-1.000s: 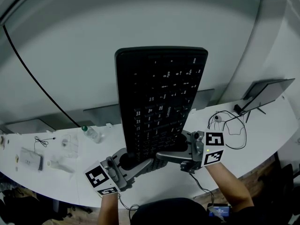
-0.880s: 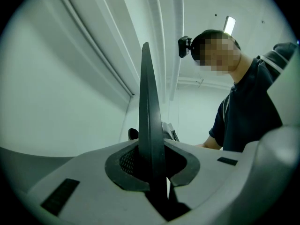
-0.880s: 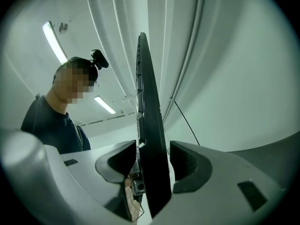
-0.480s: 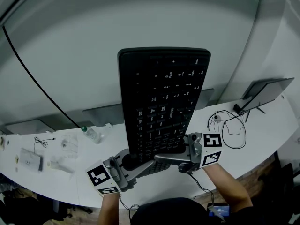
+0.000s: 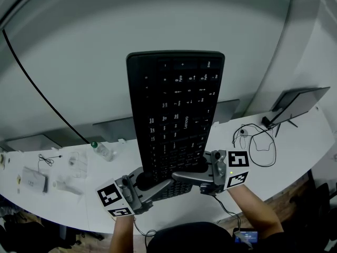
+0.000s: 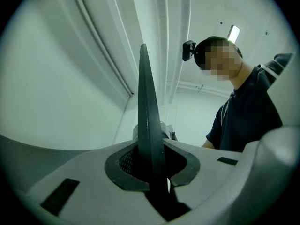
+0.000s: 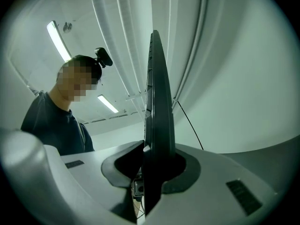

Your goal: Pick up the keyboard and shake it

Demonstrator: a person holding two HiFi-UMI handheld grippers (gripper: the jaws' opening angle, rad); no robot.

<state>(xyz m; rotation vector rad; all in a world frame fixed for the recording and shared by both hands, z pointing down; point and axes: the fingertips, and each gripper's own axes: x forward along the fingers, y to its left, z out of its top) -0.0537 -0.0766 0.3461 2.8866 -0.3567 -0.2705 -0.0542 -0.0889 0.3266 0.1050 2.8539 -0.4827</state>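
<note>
Close by, the left gripper point(image 5: 150, 182) pinches tight on the bottom edge of the keyboard point(image 5: 176, 115). The right gripper point(image 5: 190, 172) has just been closing on that edge too. Two grips hold it standing up, lifted off the table point(image 5: 63, 210), probably to keep it steady for shaking.

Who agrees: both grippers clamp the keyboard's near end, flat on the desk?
Not flat: the head view shows the keyboard on end, off the desk. The left gripper clamps its near end; the right gripper's jaws have just been closing on it too.
</note>
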